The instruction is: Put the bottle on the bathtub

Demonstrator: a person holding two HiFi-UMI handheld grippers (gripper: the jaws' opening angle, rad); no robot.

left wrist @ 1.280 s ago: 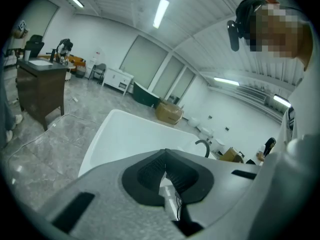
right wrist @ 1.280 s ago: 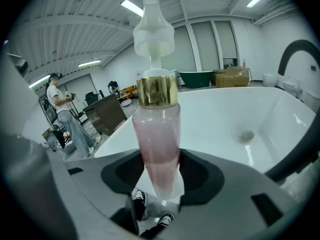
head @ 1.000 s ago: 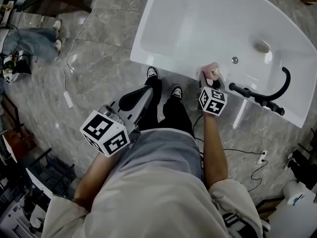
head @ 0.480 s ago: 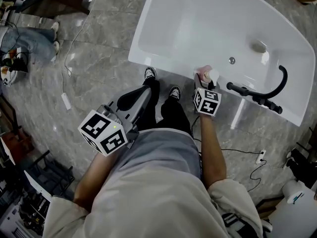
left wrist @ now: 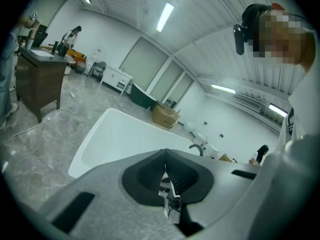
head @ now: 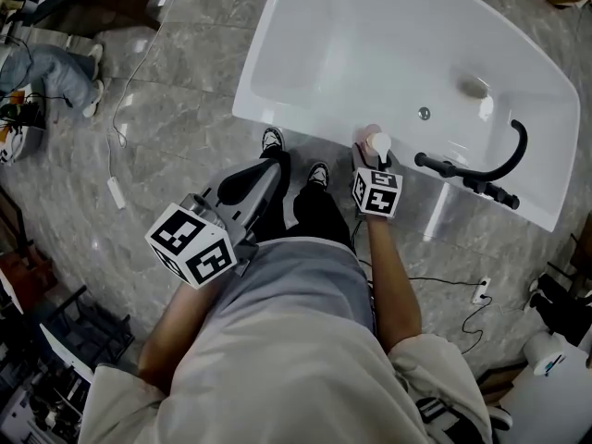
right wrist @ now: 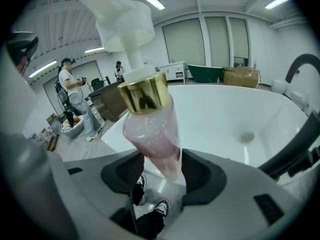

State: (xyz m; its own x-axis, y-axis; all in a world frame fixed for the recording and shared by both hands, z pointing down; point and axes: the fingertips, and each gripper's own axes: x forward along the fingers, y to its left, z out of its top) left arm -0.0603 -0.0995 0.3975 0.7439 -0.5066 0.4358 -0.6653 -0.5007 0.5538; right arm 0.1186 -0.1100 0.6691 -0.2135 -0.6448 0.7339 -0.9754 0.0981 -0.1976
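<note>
Clamping pink bottle (right wrist: 150, 134) in right gripper (right wrist: 157, 173) jaws, at bathtub (head: 324, 44) rim

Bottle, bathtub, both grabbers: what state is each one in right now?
bottle: pump top on, pink liquid inside, clamped by its lower body.
right gripper: shut on the bottle, at the bathtub's near rim.
left gripper: shut, nothing between its jaws.
bathtub: empty, no water showing.

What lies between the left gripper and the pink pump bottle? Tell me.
In the head view, the person's legs in black trousers and their black-and-white sneakers lie between the left gripper and the pink plastic pump bottle with the gold collar.
</note>
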